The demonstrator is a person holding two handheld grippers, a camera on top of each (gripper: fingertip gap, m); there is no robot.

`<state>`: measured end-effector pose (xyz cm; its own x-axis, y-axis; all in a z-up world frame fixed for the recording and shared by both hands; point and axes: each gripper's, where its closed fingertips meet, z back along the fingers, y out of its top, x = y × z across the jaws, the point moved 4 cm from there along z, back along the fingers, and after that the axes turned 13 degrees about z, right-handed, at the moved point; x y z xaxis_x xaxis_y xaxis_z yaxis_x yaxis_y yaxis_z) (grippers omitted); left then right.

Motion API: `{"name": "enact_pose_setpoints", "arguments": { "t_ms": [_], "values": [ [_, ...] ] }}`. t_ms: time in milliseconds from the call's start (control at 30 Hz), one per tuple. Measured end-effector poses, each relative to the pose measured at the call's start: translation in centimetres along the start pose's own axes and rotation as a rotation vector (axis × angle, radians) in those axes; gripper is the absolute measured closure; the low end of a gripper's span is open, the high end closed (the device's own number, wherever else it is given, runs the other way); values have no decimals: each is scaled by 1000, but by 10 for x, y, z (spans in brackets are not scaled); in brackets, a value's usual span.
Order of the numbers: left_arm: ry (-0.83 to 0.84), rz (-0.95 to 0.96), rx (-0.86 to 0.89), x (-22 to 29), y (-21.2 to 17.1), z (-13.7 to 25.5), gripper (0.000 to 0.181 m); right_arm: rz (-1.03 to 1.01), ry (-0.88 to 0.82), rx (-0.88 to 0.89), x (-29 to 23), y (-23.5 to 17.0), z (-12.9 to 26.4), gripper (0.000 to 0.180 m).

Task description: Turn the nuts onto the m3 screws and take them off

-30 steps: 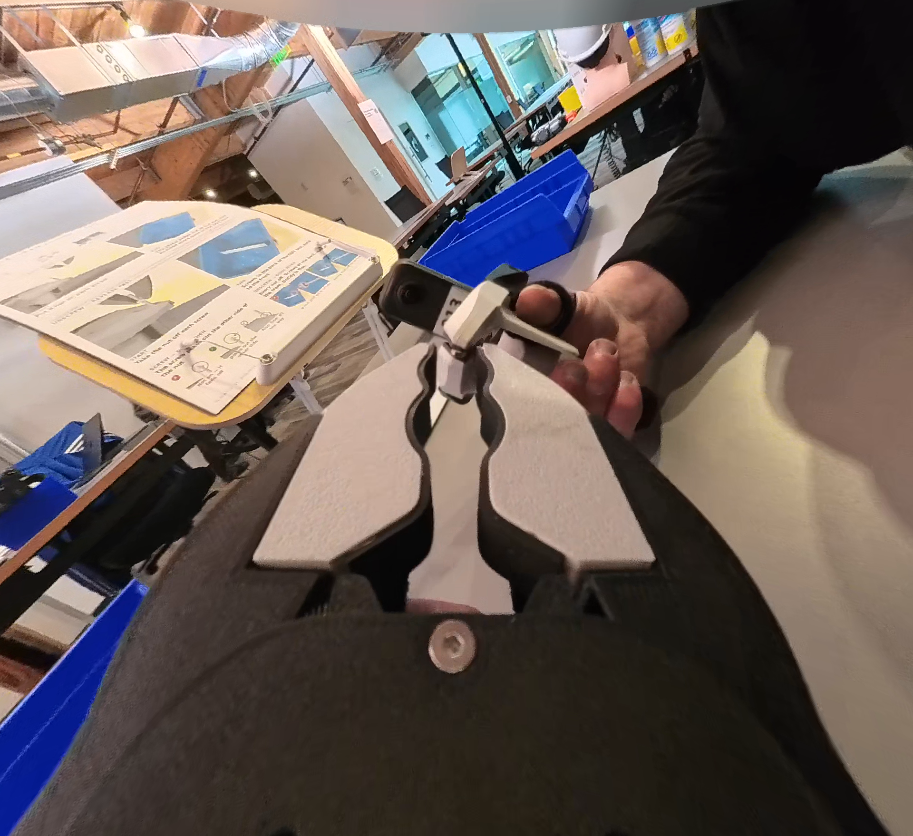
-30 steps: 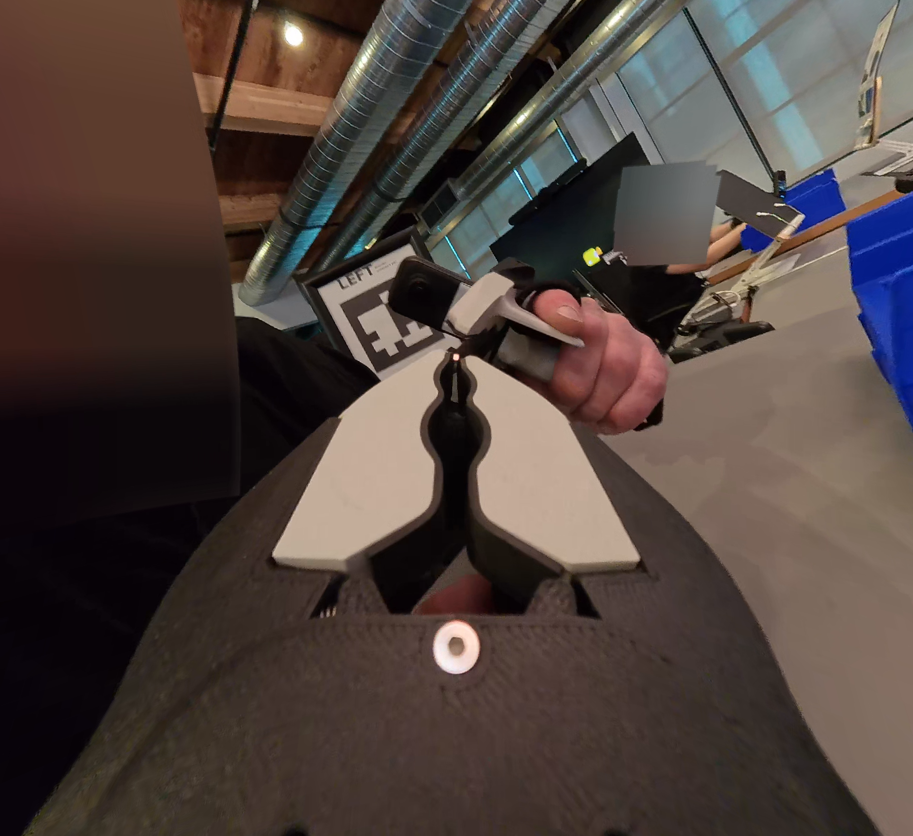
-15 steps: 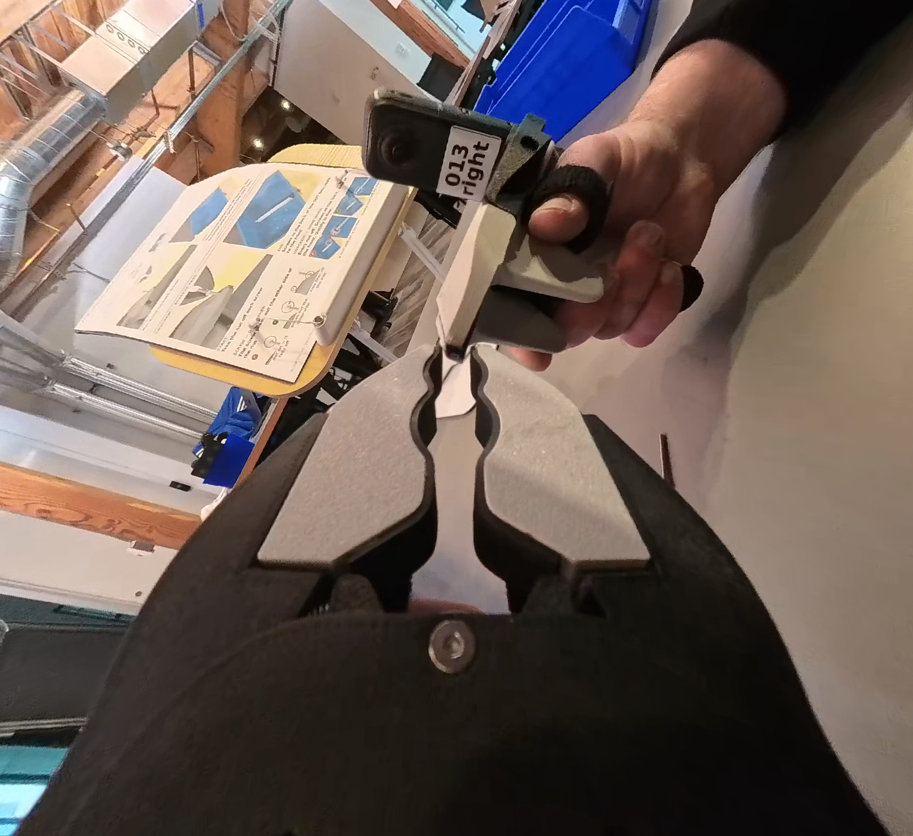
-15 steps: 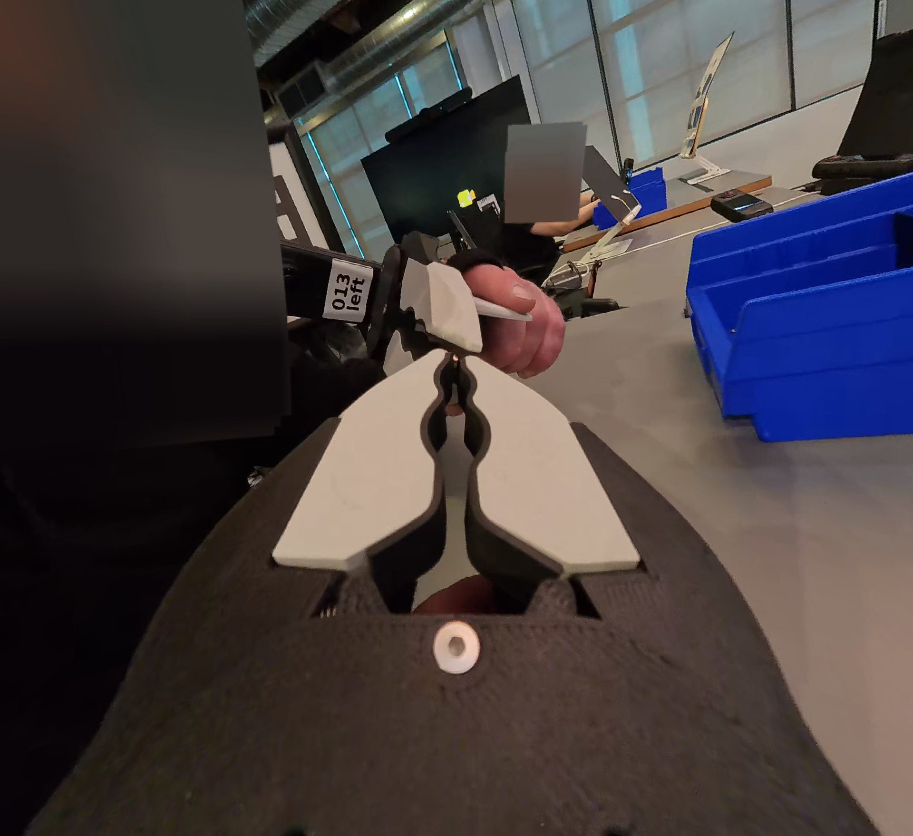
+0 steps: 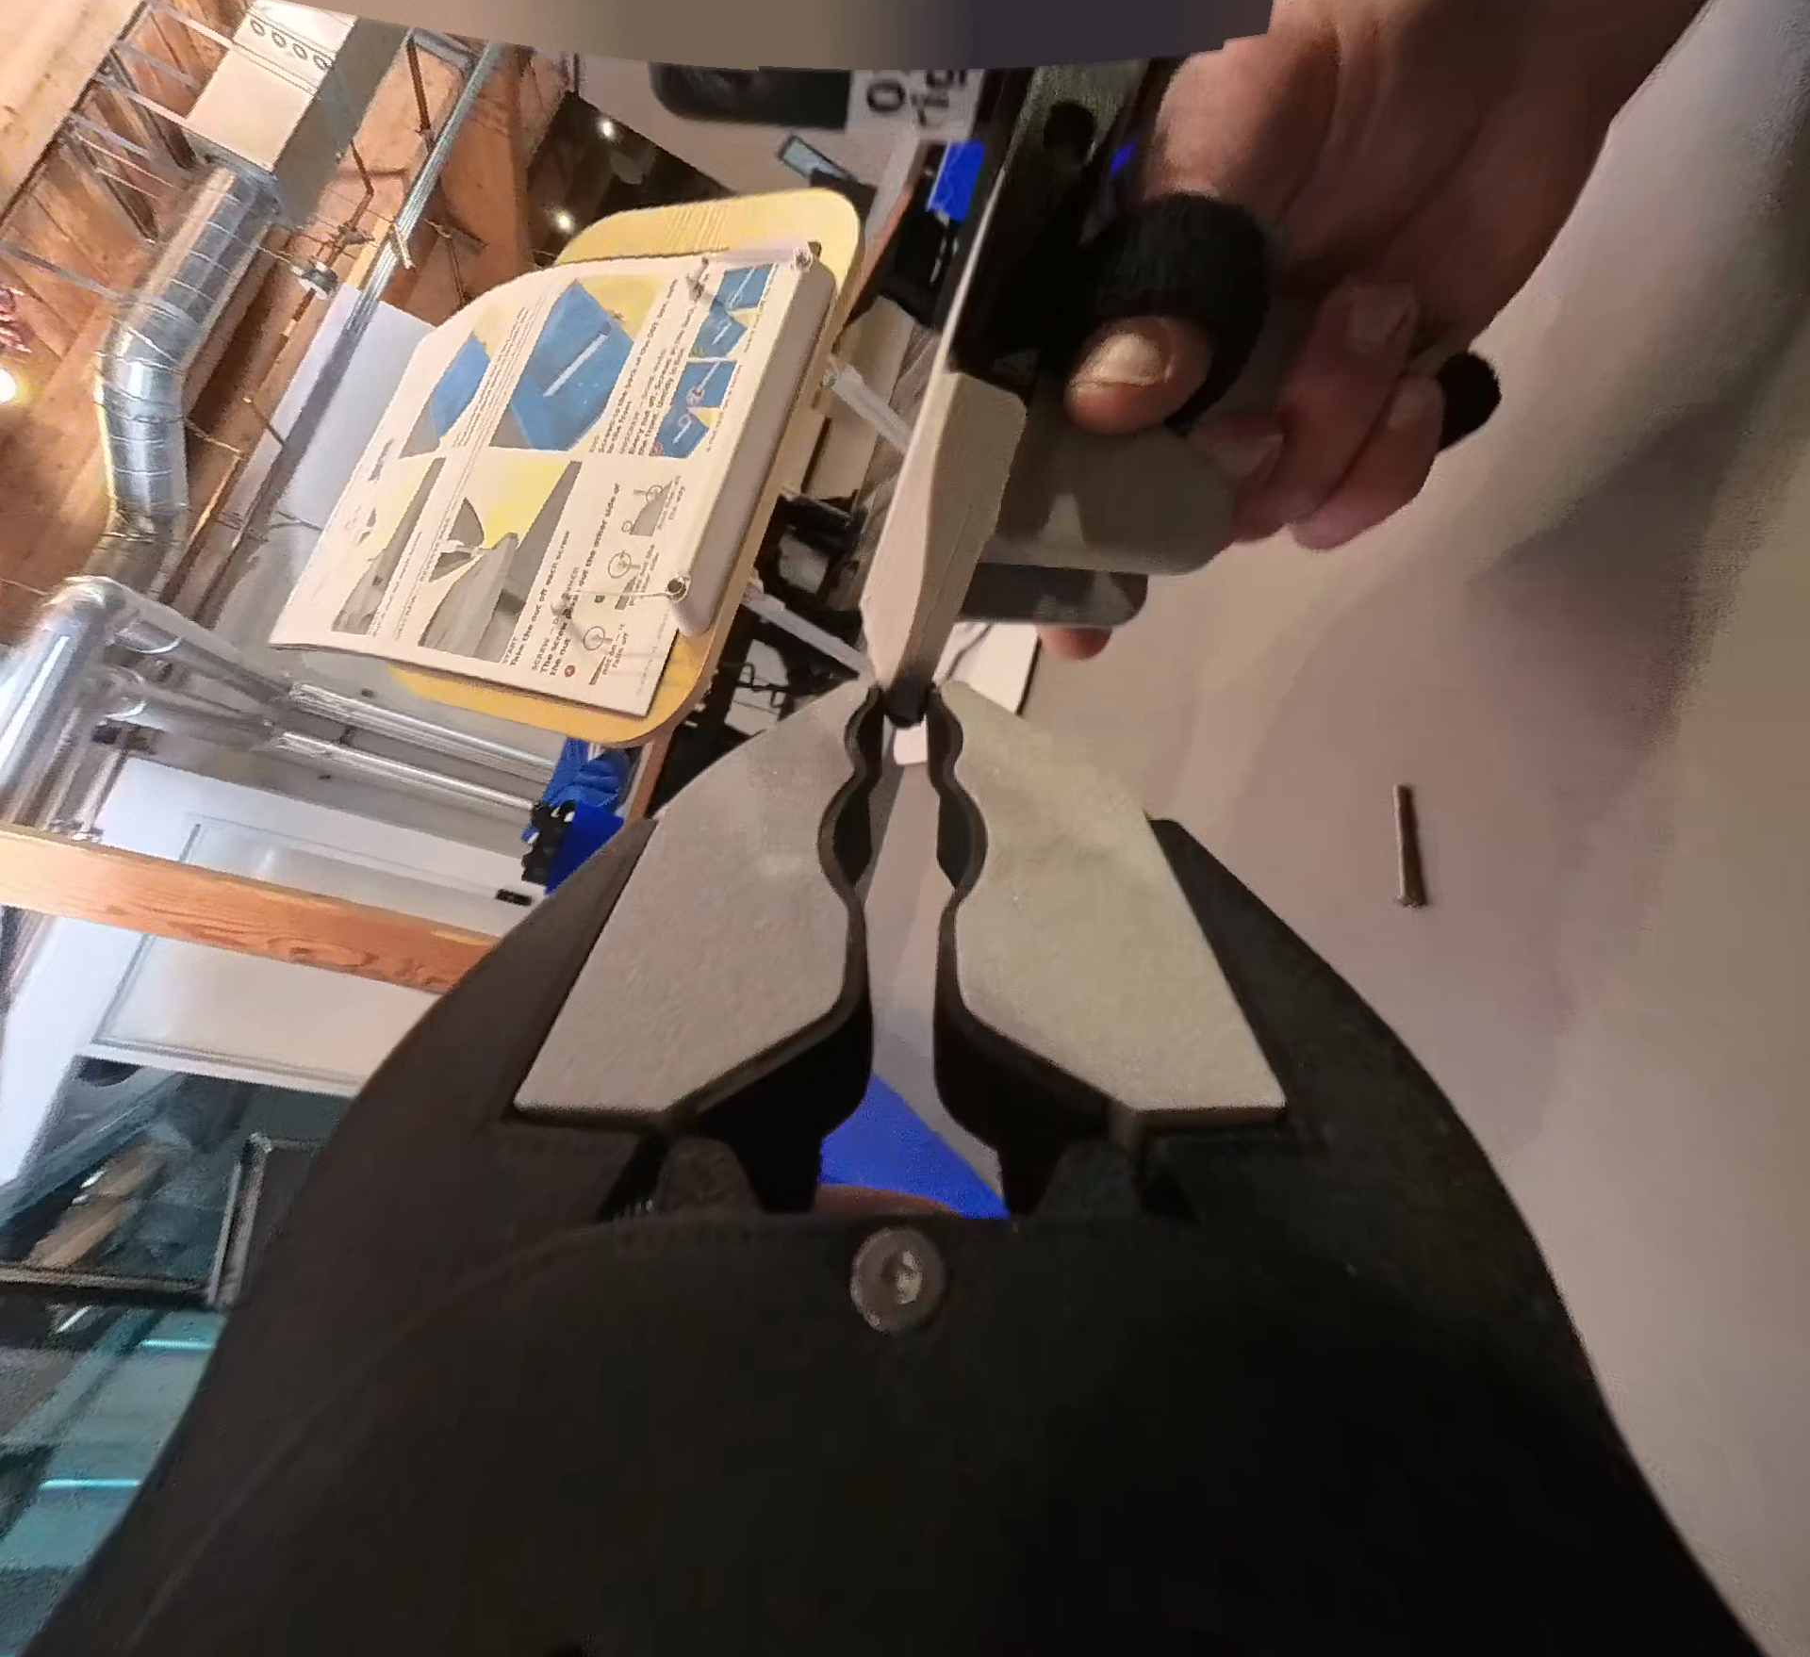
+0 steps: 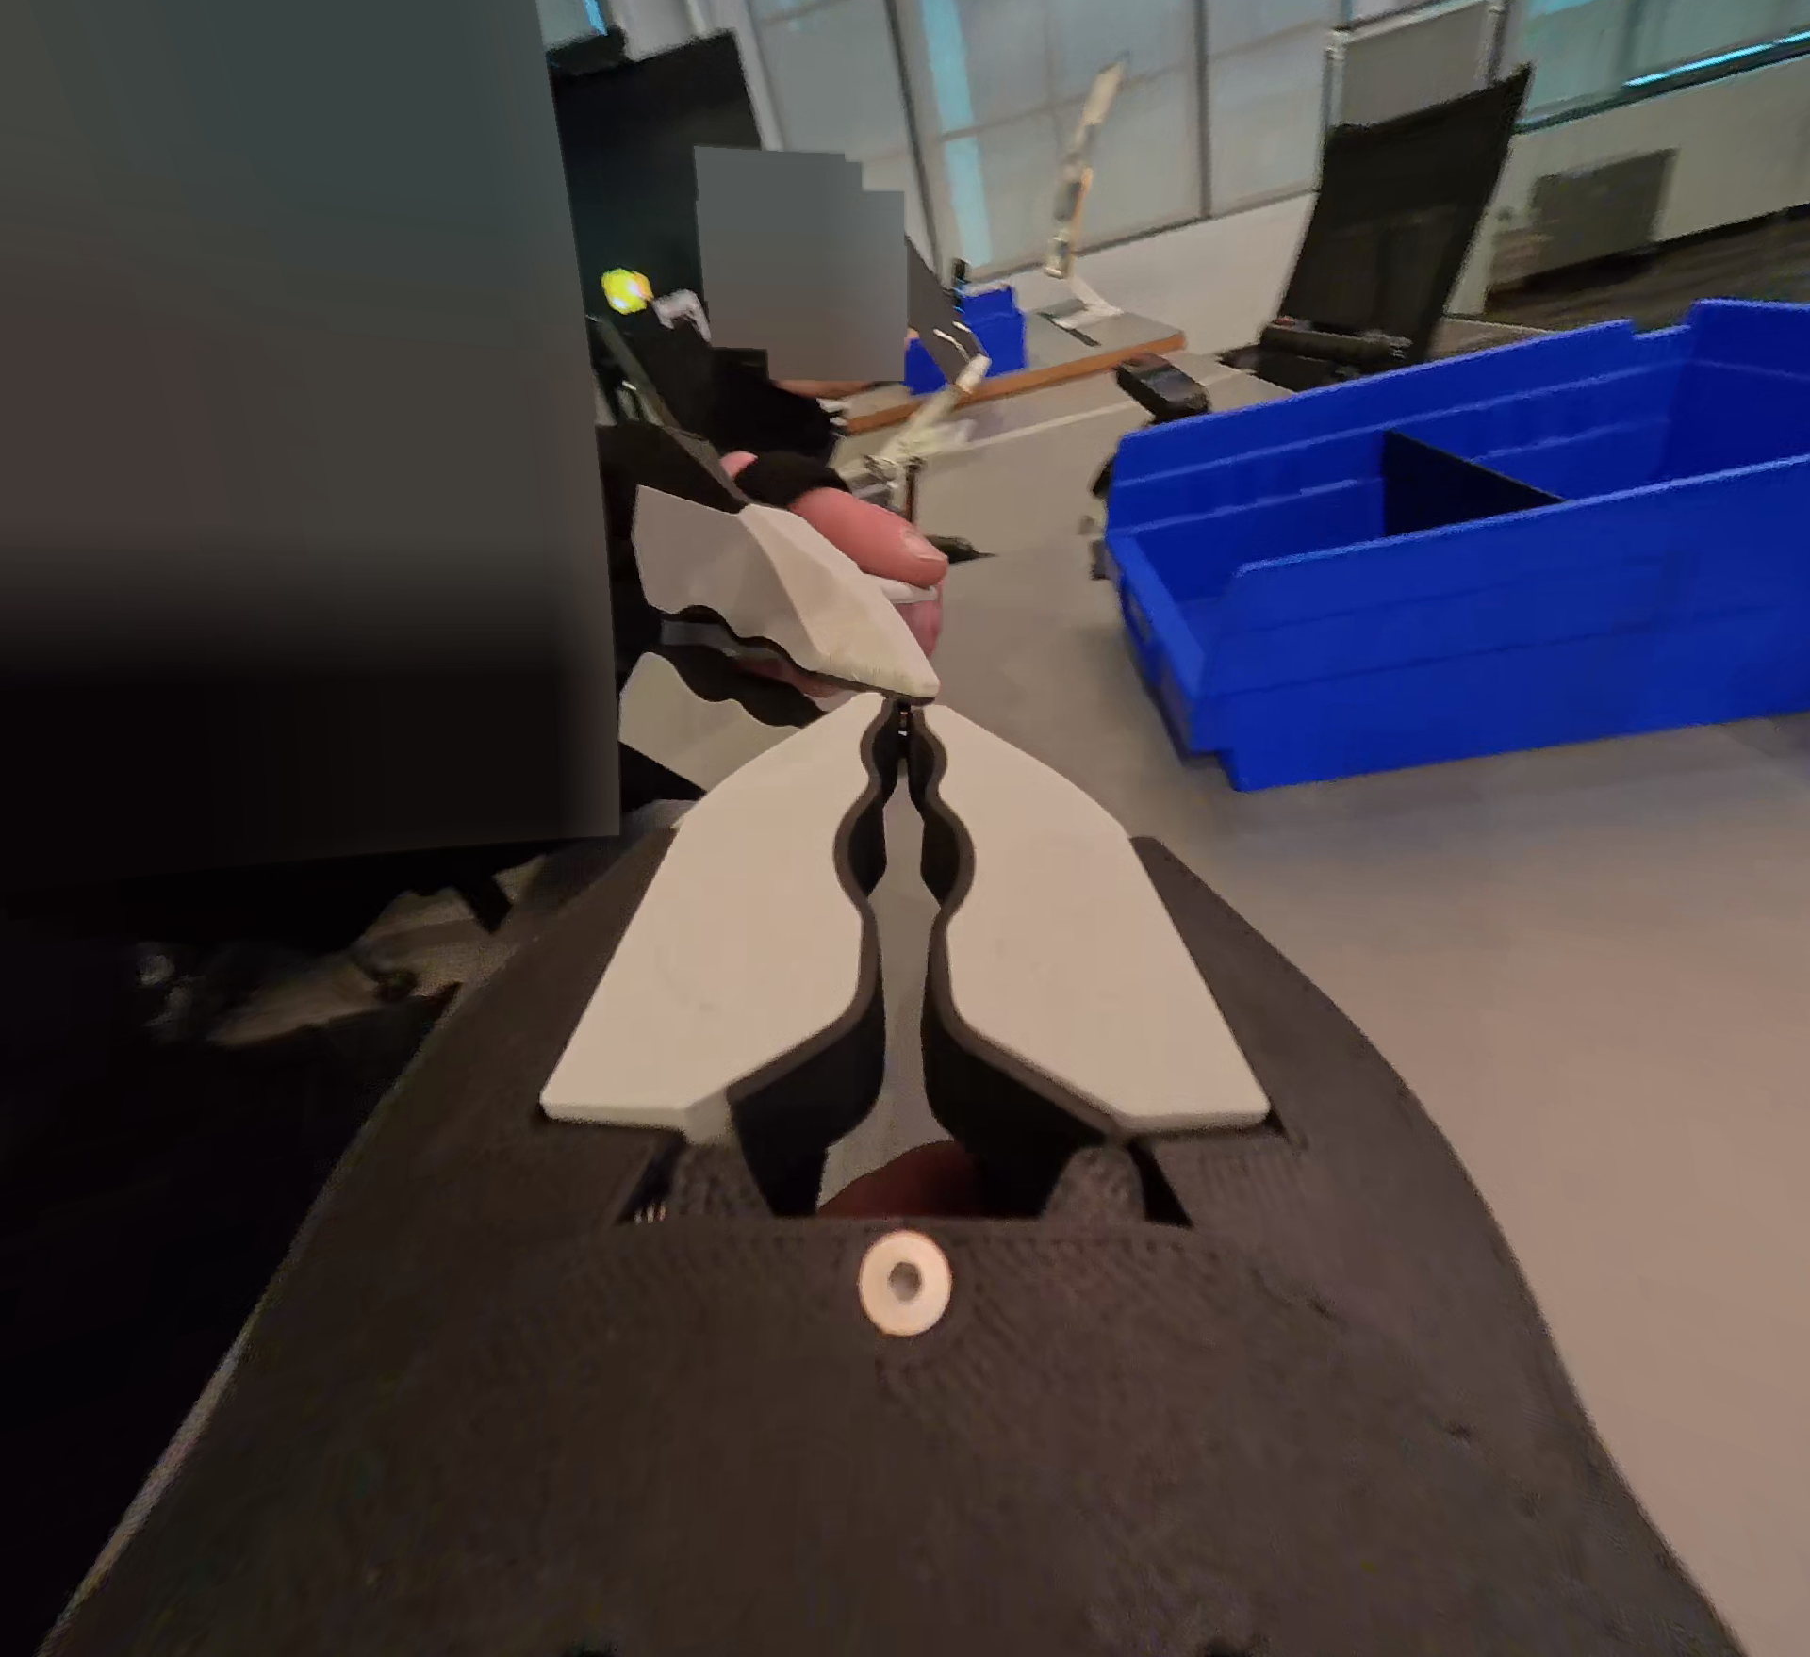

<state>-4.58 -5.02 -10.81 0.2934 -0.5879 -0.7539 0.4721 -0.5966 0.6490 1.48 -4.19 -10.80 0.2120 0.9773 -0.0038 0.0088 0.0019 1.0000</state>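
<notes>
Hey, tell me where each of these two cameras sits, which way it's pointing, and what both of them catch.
Left wrist view: rides the left gripper, looking along its fingers at the right gripper, the hand holding it, an instruction board and a loose screw.
Right wrist view: rides the right gripper, facing the left gripper and blue bins.
Shared: the grey table and both gripper tips meeting.

- Our right gripper (image 6: pixel 902 722) has its tips nearly together, pinching a small dark part (image 6: pixel 900 726); screw or nut, we cannot tell.
- Our left gripper (image 6: pixel 823 606) meets those tips.
- Blue bins (image 6: pixel 1469 552) sit on the grey table (image 6: pixel 1371 924).
</notes>
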Motion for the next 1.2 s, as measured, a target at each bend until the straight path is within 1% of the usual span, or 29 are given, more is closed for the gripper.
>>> {"name": "enact_pose_setpoints", "arguments": {
  "t_ms": [100,300,400,567,733,833,1033,1133,1200],
  "values": [
    [-2,11,-5,1,-2,-1,173,25,-56,-32,-1,-1,0,178],
    [12,9,-1,1,-4,-3,174,85,-111,-89,-1,0,0,178],
    [7,21,1,2,-4,-3,174,93,-104,-120,0,0,0,178],
    [-23,30,-7,6,-8,-4,174,77,-45,-202,2,-4,0,178],
    [-31,42,-10,8,-9,-6,174,50,-22,-236,4,-6,2,178],
    [-23,37,-21,8,-11,-7,174,88,-61,-275,4,-7,1,178],
    [-1,39,-65,10,-19,-12,174,205,-192,-352,8,-12,-1,178],
    [5,29,-90,12,-24,-16,174,235,-210,-374,11,-17,-1,178],
    [-1,34,-94,13,-25,-16,175,174,-178,-351,13,-19,-1,178]
  ]
}}
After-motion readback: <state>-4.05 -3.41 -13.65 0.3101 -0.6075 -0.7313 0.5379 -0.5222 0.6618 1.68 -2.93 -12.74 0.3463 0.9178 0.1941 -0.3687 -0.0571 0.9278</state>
